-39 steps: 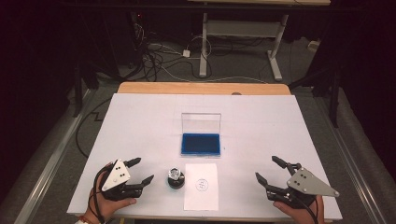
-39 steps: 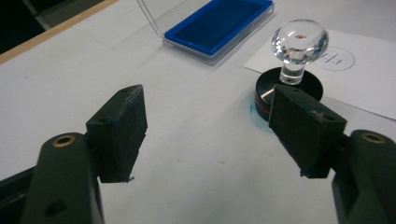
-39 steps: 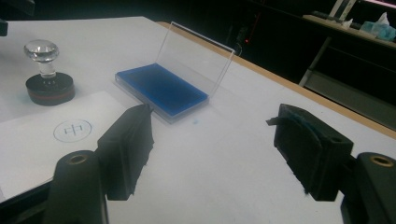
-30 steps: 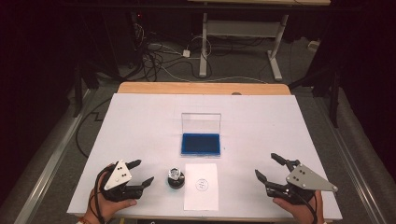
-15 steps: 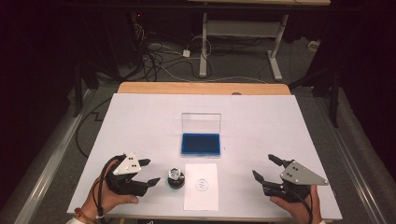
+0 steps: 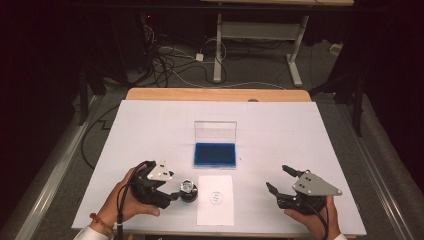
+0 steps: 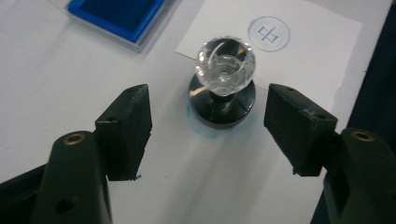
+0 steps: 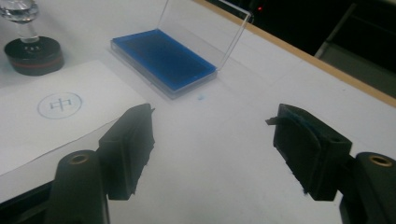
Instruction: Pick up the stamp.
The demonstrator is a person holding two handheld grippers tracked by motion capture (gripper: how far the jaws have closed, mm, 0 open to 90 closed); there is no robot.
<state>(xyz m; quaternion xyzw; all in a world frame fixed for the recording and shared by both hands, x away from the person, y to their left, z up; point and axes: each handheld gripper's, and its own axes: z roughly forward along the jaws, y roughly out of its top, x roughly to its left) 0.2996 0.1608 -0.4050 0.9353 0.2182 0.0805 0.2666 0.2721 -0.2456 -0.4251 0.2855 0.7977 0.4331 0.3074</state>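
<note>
A white table [image 6: 150, 130] is set against a dark room, with cables strewn across the floor behind it. Near the middle of the table a blue ink pad [image 6: 215, 154] is seen lying with its clear lid propped upright at its far edge. Just in front of it a sheet of paper [image 6: 215, 210] is laid, and on that sheet one round blue imprint [image 6: 215, 197] is already seen, so at least one press is judged to be done. The stamp [image 6: 188, 190], with its crystal knob over a dark round base, is stood upright on the table just beside the paper's left edge, and a faint blue smudge is left around its base. The left gripper [image 6: 175, 194] is brought right up to it; its jaws have just been closing, yet in the left gripper view the stamp [image 7: 224, 84] is seen slightly beyond the black pads, untouched, with a gap on either side. So nothing is gripped there yet. The right gripper [image 6: 278, 181] is held low over the bare table to the right of the paper; its jaws have just been closing too, but they are parted and nothing is between them. What is left, by the look of it: the stamp is to be grasped, perhaps inked and pressed again.
</note>
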